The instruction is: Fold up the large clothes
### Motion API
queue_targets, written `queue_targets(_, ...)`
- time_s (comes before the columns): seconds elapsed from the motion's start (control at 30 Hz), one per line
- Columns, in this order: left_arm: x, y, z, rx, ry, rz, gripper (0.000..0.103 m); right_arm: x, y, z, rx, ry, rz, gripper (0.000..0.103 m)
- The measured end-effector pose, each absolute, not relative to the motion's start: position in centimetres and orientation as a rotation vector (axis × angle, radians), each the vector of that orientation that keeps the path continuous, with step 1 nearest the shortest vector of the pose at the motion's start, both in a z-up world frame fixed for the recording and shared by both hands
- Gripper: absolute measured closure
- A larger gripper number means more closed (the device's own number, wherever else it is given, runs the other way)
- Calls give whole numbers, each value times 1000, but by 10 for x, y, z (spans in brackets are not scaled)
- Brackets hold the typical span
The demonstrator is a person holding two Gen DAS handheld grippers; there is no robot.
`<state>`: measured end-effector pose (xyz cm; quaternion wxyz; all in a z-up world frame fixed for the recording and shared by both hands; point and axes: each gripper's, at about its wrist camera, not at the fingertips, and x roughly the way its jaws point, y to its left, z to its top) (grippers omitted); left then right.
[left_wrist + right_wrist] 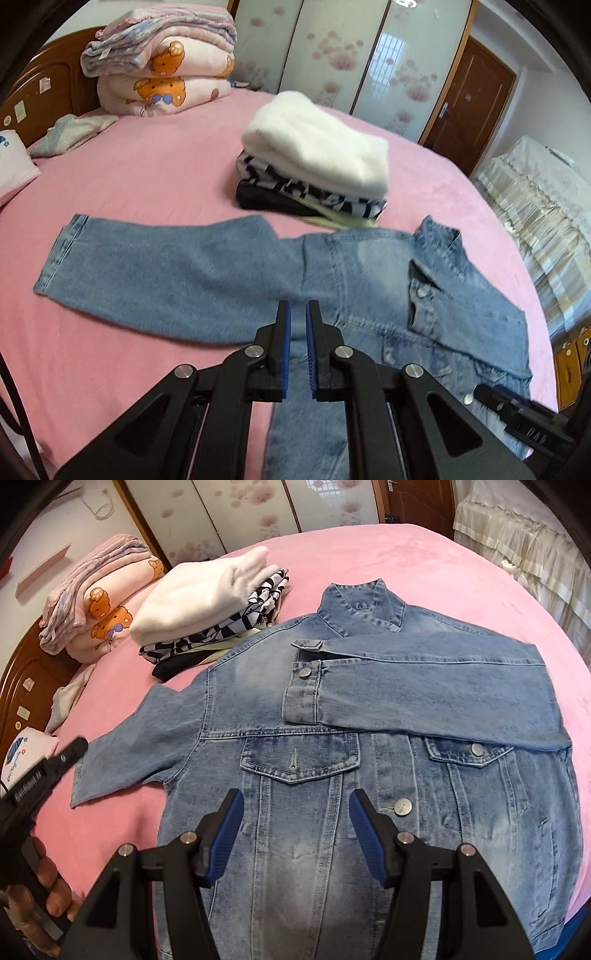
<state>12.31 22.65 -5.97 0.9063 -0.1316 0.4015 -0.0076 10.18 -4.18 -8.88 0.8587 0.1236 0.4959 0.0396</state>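
Bed (424, 550), pink sheet, fills both views and carries everything.

Denim jacket (332, 775) lies flat, front up, centre of the right wrist view, collar toward the top of the frame. One sleeve (424, 690) is already folded across the chest, cuff near centre frame. The other sleeve (155, 273) lies stretched out flat on the sheet, running to the left edge of the left wrist view.

Stack of folded clothes (314, 162), white fleece on top, sits just beyond the jacket, centre of the left wrist view. Folded quilts (162, 62) at upper left, against the headboard.

Left hand-held gripper (298, 314): clenched, pads nearly together, nothing between them. It hovers over the jacket near the shoulder of the outstretched sleeve, touching no cloth.

Right hand-held gripper (295, 812): released, jaws standing apart, empty, above the jacket's front panel at lower centre.

Judgement: sleeve-folding step, half done. One sleeve in, one out.

Next move, as judged: left gripper must open, travel toward the cuff at far left, pinch it and carry it across the chest onto the first sleeve. Denim is stiff; right gripper may need to pin the body.
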Motion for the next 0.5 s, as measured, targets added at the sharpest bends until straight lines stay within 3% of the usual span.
queue_targets(0.3,114,264,-97,-318,921,36,93,108,-8,-94,210,1052,154,44)
queue_targets(0.5,108,321,-131,-432,973,89,72,112,9,-101,177,1071,175,44)
